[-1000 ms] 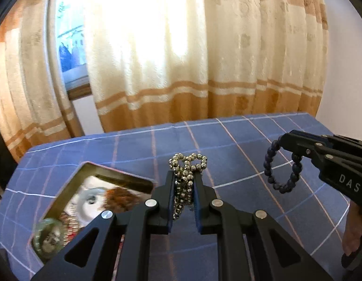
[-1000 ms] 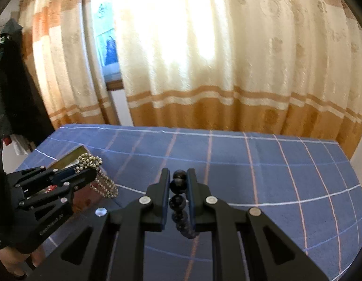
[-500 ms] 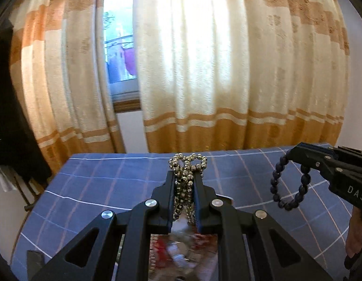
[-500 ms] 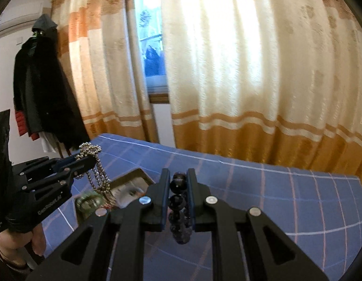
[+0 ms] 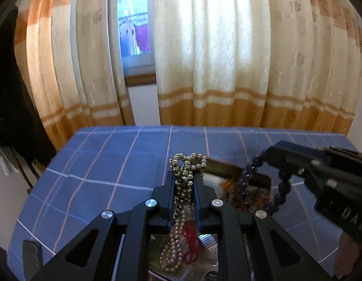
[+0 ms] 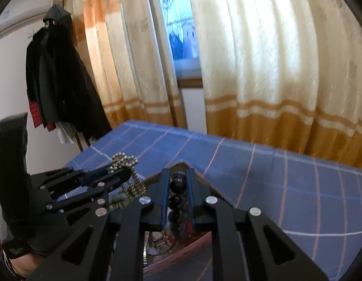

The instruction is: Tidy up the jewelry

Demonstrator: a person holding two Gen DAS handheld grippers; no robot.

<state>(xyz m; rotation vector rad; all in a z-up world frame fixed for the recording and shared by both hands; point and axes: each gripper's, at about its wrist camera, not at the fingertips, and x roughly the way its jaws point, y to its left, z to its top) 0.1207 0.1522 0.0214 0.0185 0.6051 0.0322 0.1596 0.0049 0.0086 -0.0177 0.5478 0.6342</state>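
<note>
Left gripper (image 5: 186, 182): its fingers were pinched on the silver bead chain (image 5: 181, 210), holding it above the tin; seen from the right-hand camera it sat low at the left (image 6: 124, 175).

Silver bead chain: a bunch of loops stood up past the fingertips, and the long strands hung straight down over the tin's contents (they looked clear of the bottom, though I could not be sure).

Right gripper (image 6: 178, 185): its fingers were clamped on the dark bead bracelet (image 6: 177, 201), just beside the left one, both above the tin.

Dark bead bracelet: in the left camera it dangled as an open ring (image 5: 258, 187) below the right gripper (image 5: 270, 154), over the tin's far right part.

Tin (image 5: 227, 167): an open, shallow metal box on the table, with a gold-toned rim; its far corner pointed toward the curtains (image 6: 181, 164). Inside lay a jumble of pieces, some red and orange, too blurred to name.

Table (image 5: 98, 164): covered in a blue checked cloth. Its left edge dropped off near a dark coat (image 6: 59, 75) hanging by the wall; the far edge ran just before the curtains (image 5: 216, 58).

Open room: bare cloth stretched wide to the left of the tin and behind it; to the right a broad stretch (image 6: 298, 187) lay free as well.
</note>
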